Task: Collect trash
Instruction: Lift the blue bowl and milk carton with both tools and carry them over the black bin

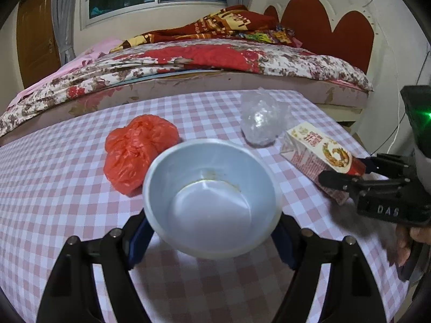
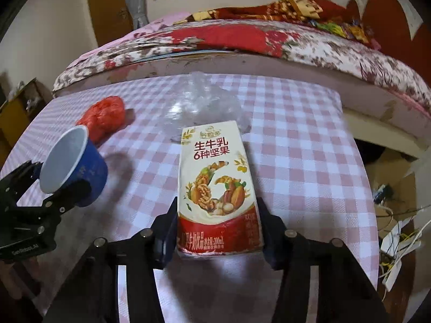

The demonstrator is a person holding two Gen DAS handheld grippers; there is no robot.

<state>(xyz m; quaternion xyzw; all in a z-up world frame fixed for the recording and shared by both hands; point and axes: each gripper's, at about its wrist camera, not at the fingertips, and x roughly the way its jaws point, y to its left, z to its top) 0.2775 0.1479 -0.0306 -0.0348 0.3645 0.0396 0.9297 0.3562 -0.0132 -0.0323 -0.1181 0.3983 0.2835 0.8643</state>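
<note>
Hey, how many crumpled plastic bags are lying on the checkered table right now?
2. The red plastic bag lies left of the held cup; the clear plastic bag lies farther back, just beyond the milk carton. Anything behind the cup or carton would be hidden.

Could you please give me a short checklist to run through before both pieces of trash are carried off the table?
1. Left hand-held gripper shut on the blue paper cup: ok.
2. Right hand-held gripper shut on the milk carton: ok.
3. Cup free of liquid: ok, only a stain inside.
4. Carton empty or sealed: cannot tell.
5. Table cleared of trash: not ok; the red plastic bag and the clear plastic bag remain.
6. Bin within reach: cannot tell, none in view.
</note>
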